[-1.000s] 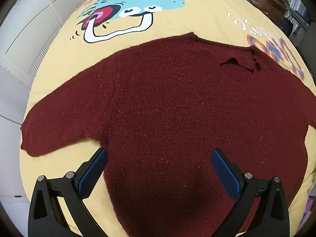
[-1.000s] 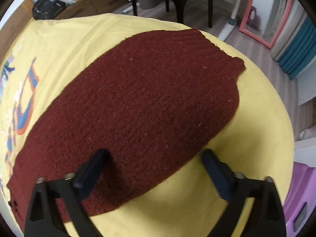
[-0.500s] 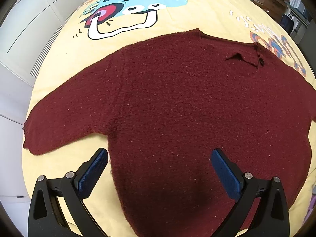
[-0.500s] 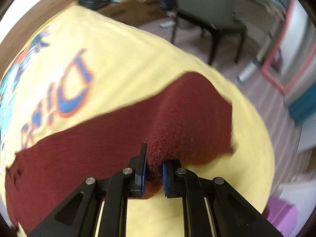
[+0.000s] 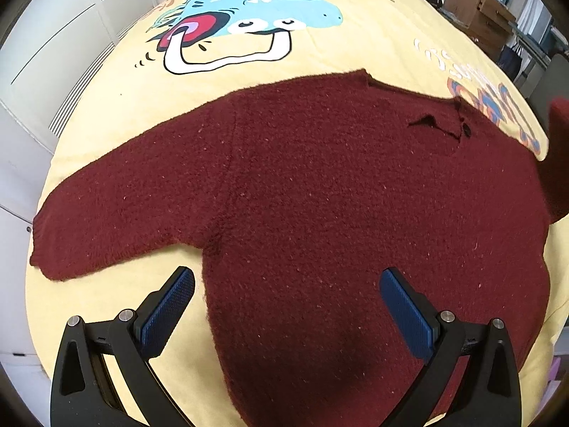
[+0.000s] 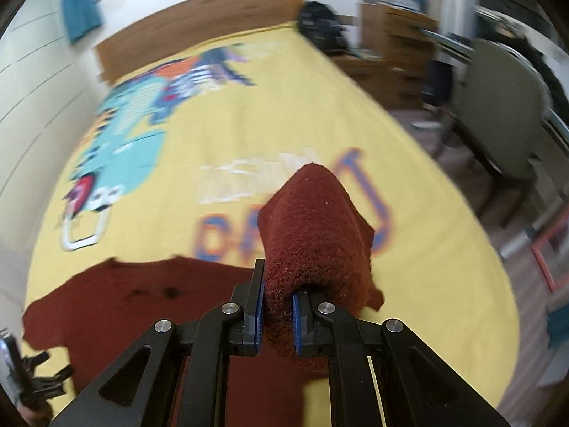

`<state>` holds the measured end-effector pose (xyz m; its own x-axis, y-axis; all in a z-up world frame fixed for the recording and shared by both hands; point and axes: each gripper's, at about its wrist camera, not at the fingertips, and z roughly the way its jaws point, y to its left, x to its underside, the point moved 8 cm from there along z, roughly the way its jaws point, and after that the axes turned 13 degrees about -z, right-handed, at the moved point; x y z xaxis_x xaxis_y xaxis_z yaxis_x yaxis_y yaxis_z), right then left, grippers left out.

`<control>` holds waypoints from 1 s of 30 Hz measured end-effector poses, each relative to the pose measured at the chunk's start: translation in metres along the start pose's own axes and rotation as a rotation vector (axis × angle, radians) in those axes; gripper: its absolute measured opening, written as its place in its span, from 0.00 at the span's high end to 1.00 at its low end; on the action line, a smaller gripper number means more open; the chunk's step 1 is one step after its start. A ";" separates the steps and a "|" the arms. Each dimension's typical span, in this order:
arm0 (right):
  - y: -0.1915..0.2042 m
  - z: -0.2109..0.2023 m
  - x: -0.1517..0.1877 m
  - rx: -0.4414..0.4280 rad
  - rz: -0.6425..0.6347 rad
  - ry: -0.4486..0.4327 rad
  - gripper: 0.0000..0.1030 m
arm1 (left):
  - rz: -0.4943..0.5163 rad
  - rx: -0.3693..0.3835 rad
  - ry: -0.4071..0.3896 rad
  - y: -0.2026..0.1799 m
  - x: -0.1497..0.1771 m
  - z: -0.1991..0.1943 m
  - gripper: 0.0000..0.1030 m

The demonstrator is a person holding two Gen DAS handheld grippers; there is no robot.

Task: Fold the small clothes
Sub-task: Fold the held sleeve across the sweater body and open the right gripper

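Left wrist view: dark red knit sweater (image 5: 320,213) lies flat on the yellow cartoon bedspread (image 5: 373,35), body right under the left gripper (image 5: 286,300), whose blue pads (image 5: 167,311) stand wide apart w/ nothing gripped, pointing steeply down. Right wrist view (blurry): right gripper (image 6: 276,311) clamped tight on a sleeve (image 6: 313,235), lifted off the bedspread, cuff sticking up past the tips.

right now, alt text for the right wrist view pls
The right gripper has its jaws shut on a lifted sleeve of a dark red sweater, whose body lies flat on a yellow cartoon-print bedspread. The background, with a chair, is blurred.
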<state>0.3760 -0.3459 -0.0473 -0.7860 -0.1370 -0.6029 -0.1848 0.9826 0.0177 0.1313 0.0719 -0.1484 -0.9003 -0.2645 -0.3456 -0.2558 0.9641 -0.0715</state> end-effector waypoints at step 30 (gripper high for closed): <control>0.194 0.145 0.129 -0.212 -0.243 0.343 0.43 | -0.061 0.030 0.000 0.038 -0.008 0.006 0.01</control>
<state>0.3241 -0.1552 -0.2369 -0.8480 -0.4285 -0.3120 -0.4760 0.8745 0.0927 0.1308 0.1103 -0.1537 -0.8833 -0.3229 -0.3399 -0.2996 0.9464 -0.1206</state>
